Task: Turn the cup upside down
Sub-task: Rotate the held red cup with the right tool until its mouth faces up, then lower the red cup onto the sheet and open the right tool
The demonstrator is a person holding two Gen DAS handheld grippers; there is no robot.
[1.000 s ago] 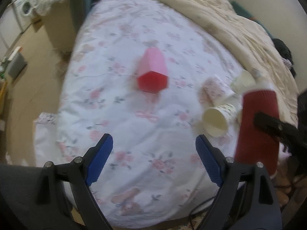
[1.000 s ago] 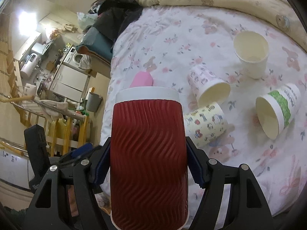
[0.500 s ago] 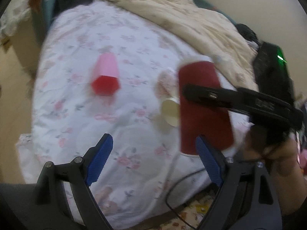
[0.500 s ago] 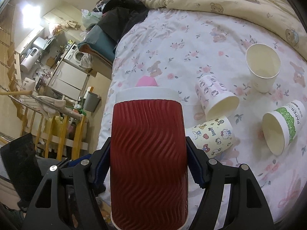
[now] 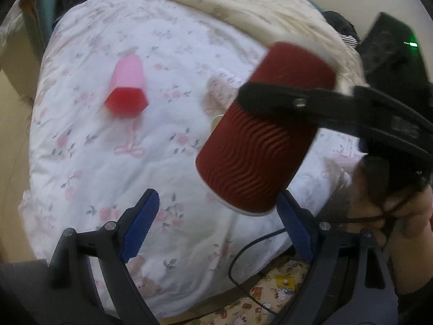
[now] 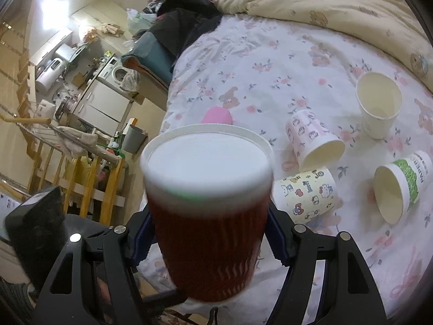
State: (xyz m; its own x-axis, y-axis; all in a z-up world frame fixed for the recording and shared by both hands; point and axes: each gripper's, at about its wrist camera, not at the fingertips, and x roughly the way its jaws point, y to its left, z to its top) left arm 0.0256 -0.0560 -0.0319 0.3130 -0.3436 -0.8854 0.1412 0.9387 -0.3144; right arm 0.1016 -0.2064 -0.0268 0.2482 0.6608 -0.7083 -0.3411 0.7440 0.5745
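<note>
The right claw [image 6: 208, 241] is clenched on the dark red ribbed paper cup [image 6: 208, 222], its blue pads [image 6: 278, 243] pressed against either side of the cup's lower body. In the right wrist view the cup's white flat end faces the camera; in the left wrist view the cup [image 5: 266, 140] hangs tilted in the air above the near right part of the floral white bedsheet [image 5: 151, 140], touching nothing but the claw. The left claw [image 5: 216, 233] is spread wide and holds nothing, with its blue pads [image 5: 140, 224] well apart just below the cup. On the sheet to the left and farther off lies a pink and red faceted plastic cup [image 5: 127, 92] on its side. To the right lie two cartoon-print paper cups [image 6: 311, 140] [image 6: 308, 195] and a green-banded paper cup [image 6: 400, 187], all on their sides, and a plain white paper cup [image 6: 379, 103] stands upright beyond them. A cream quilt [image 6: 338, 2] is bunched at the far edge of the bed
</note>
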